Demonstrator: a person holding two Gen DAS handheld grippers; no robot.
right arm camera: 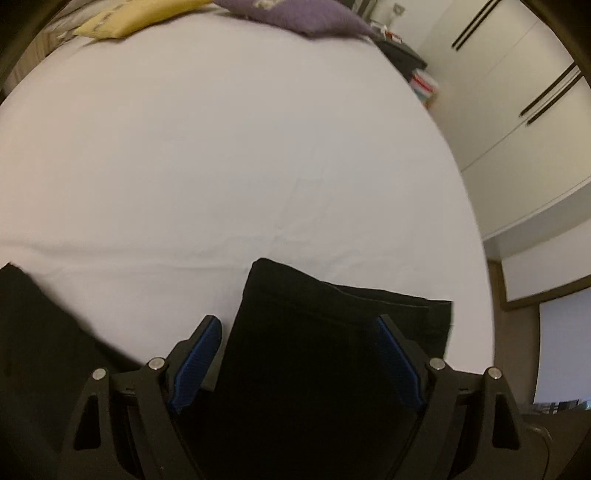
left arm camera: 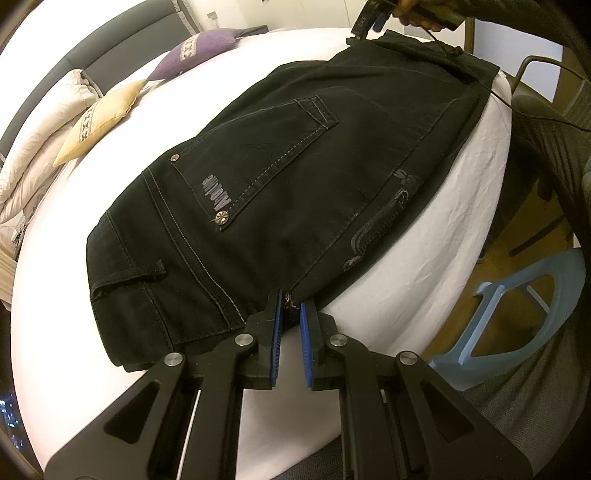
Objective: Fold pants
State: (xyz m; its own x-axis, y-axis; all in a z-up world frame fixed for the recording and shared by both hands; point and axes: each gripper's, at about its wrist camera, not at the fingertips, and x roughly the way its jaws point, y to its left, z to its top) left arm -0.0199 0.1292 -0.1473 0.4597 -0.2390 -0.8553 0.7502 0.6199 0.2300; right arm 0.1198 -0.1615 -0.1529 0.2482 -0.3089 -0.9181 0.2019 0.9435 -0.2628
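At the near edge of the bed (left arm camera: 424, 295), the left gripper (left arm camera: 291, 321) is seen nearly closed, with a corner of the waist of the black pants (left arm camera: 295, 166) pinched between its blue pads (left arm camera: 277, 328). The pants are laid flat on the white sheet, back pocket upward, and they stretch from this gripper toward the far corner of the bed. One leg seems already laid on the other, because a double hem is visible in the right wrist view.

The right gripper (right arm camera: 299, 365) is held wide above the leg ends (right arm camera: 332, 314). The cloth is seen between its fingers, but it is not pressed by the pads, so nothing is held there. In the left wrist view this gripper (left arm camera: 364, 26) is seen with a hand (left arm camera: 417, 14) at the far end of the pants.

The task is judged to be about half done: the lengthwise fold appears finished, and the fold of the legs toward the waist is still left.

The pants lie close to the near edge of the bed, and a little cloth hangs over it at the far corner. Beside that edge a blue chair (left arm camera: 517, 325) and a dark chair (left arm camera: 546, 122) are placed. Much free sheet is left on the other side, up to the yellow pillow (left arm camera: 99, 122) and the purple pillow (left arm camera: 199, 51).
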